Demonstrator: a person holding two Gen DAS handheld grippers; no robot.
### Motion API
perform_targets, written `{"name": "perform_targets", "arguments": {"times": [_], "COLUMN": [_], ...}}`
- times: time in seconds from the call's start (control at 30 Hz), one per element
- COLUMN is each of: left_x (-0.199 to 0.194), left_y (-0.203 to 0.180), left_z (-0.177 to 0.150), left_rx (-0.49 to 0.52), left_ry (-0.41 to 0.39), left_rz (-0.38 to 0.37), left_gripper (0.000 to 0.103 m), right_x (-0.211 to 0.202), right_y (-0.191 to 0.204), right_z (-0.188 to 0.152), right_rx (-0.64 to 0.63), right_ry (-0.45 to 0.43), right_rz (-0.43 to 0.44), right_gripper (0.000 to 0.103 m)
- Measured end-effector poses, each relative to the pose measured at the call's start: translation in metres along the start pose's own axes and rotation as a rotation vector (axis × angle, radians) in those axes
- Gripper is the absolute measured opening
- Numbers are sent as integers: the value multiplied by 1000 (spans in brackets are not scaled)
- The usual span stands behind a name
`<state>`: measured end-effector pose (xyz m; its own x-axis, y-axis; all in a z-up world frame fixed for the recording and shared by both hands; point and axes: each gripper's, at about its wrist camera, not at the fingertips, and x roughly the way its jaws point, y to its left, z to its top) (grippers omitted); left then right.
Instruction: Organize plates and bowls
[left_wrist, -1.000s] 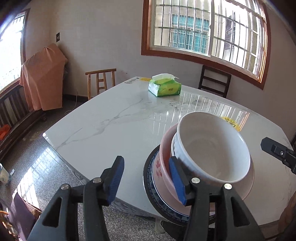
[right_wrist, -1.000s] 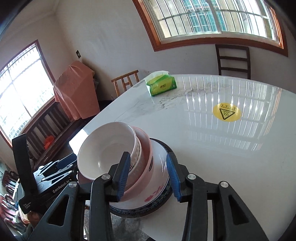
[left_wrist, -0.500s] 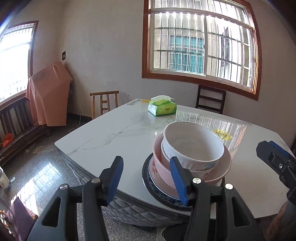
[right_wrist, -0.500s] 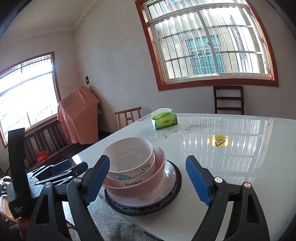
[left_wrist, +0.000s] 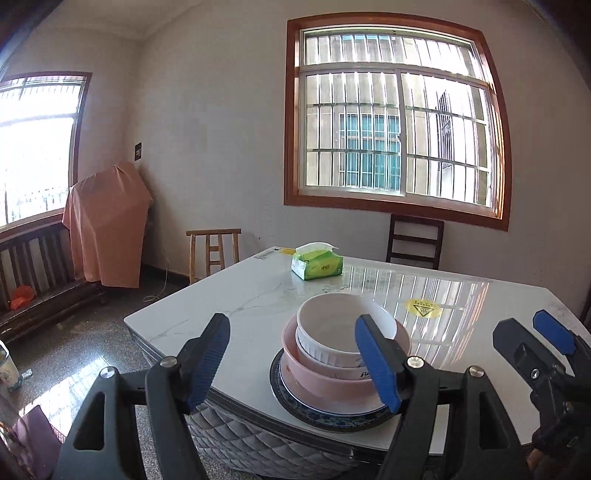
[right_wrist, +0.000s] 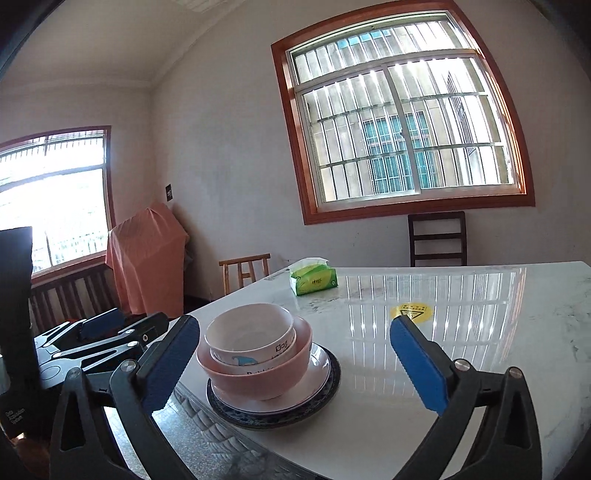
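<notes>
A stack stands near the front corner of the white marble table (left_wrist: 240, 295): a white bowl (left_wrist: 332, 328) inside a pink bowl (left_wrist: 317, 380), on a white plate over a dark blue-rimmed plate (left_wrist: 291, 402). My left gripper (left_wrist: 291, 323) hangs off the table's edge, short of the stack. Its jaws are opening with nothing between the pads. In the right wrist view the white bowl (right_wrist: 251, 332), pink bowl (right_wrist: 258, 376) and dark plate (right_wrist: 325, 391) lie ahead of my right gripper (right_wrist: 291, 325). Its jaws are opening wide and hold nothing.
A green tissue pack (left_wrist: 317, 266) and a yellow warning sticker (left_wrist: 423, 308) are on the table behind the stack. A light wooden chair (left_wrist: 212, 251) and a dark chair (left_wrist: 413, 240) stand at the far sides. An orange-covered object (left_wrist: 107, 229) and a bench line the left wall.
Both grippers have drawn back from the stack and risen a little. The right jaws, earlier close around the stack's near rim, have spread wide; the left jaws have widened too. The stack stays put.
</notes>
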<state>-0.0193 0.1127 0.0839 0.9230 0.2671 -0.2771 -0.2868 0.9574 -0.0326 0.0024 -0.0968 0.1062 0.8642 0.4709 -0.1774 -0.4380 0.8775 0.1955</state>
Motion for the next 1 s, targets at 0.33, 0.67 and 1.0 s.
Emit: {"name": "perform_targets", "arguments": {"times": [0.33, 0.67, 1.0], "left_x": [-47, -54, -60], "left_y": [-18, -12, -12], "left_z": [24, 27, 26], "left_rx": [51, 3, 25], "left_ry": [-68, -43, -52], "left_rz": [-84, -147, -166], "left_gripper": [91, 91, 91], "right_x": [-26, -45, -48], "right_y": [-2, -4, 2], "right_z": [2, 7, 5], "right_rx": [17, 30, 10], "right_ry": [-56, -93, -81], "right_rz": [3, -1, 9], "right_gripper": [103, 103, 103]}}
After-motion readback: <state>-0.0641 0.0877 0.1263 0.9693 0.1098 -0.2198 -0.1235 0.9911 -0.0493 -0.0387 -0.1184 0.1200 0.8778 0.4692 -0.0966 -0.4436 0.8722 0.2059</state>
